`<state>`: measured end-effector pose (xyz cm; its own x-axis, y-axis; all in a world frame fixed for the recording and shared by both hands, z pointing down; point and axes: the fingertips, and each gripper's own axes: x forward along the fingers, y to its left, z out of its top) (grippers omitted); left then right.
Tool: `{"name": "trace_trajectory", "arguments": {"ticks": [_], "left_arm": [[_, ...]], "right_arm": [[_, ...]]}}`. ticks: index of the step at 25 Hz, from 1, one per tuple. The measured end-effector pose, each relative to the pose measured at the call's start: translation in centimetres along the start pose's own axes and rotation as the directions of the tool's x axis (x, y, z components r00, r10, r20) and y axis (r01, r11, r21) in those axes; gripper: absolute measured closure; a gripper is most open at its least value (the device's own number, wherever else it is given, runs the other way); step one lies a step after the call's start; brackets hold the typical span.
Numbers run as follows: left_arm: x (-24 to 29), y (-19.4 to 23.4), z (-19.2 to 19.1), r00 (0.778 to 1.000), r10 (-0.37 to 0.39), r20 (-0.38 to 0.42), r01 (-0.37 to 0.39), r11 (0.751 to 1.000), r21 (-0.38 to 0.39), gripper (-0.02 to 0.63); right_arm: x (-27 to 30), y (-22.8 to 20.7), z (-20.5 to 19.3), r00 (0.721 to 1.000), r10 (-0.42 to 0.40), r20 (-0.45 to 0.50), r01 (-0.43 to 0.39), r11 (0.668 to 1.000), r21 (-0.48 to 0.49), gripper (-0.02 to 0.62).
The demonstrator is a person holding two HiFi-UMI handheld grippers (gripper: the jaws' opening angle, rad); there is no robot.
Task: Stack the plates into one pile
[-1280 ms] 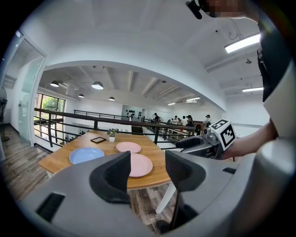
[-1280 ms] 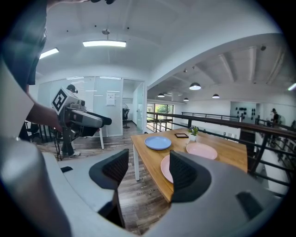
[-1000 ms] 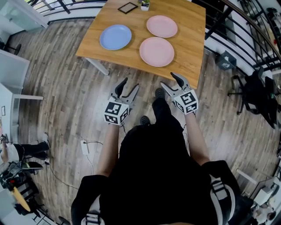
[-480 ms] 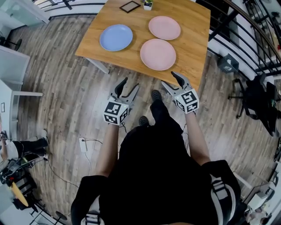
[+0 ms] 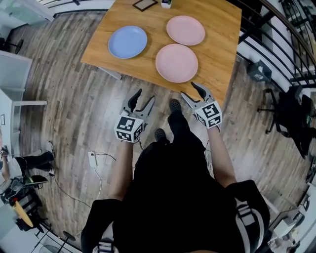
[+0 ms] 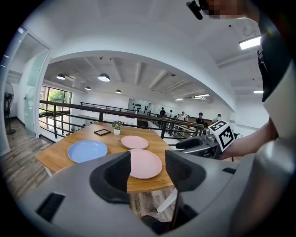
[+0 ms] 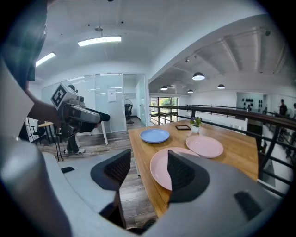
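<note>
Since the frame a second before, the table (image 5: 217, 54) had slid a little lower in the head view, so its near corner sat closer to the right gripper (image 5: 188, 90). Both grippers had kept nearly the same places in front of me.

In the head view, the left gripper (image 5: 144, 95) hung over the wooden floor (image 5: 64, 99), short of the table edge, and the right gripper was just off the table's near corner. The three plates lay flat and apart on the tabletop. The blue plate (image 5: 127, 42) was to the left, the near pink plate (image 5: 177, 63) was closest to the right gripper, and the far pink plate (image 5: 185, 30) was behind it. A small picture frame (image 5: 144, 4) and a potted plant (image 5: 167, 3) stood at the far edge.

In the left gripper view, I saw its two dark pads spread wide with only air between them. The near pink plate showed through the gap, well beyond the tips. The right gripper showed at the right, level with the table.

In the right gripper view, its jaws stood apart but were drawing inward, with nothing gripped between them. The table edge and the near pink plate lay past the pads, with the blue plate and the far pink plate farther back. No plate was stacked on another.
</note>
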<state>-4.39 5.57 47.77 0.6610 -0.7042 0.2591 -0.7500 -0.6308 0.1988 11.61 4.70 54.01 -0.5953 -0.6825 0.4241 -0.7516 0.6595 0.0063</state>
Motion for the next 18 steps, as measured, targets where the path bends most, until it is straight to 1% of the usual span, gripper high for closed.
{"name": "trace_trajectory", "arguments": {"ticks": [6, 12, 18], "left_arm": [[2.1, 0.4, -0.7, 0.999, 0.012, -0.032, -0.012, 1.000, -0.019, 0.374], [3.5, 0.7, -1.8, 0.997, 0.010, -0.073, -0.012, 0.999, -0.030, 0.374], [4.9, 1.4, -2.9, 0.995, 0.015, -0.102, -0.019, 0.999, -0.036, 0.374]], "right_arm": [[1.3, -1.5, -1.5, 0.999, 0.017, -0.043, -0.017, 1.000, -0.008, 0.336], [2.4, -3.0, -3.1, 0.997, 0.035, -0.074, -0.033, 0.999, 0.029, 0.336], [3.9, -3.9, -4.7, 0.991, 0.063, -0.117, -0.061, 0.998, 0.019, 0.336]]}}
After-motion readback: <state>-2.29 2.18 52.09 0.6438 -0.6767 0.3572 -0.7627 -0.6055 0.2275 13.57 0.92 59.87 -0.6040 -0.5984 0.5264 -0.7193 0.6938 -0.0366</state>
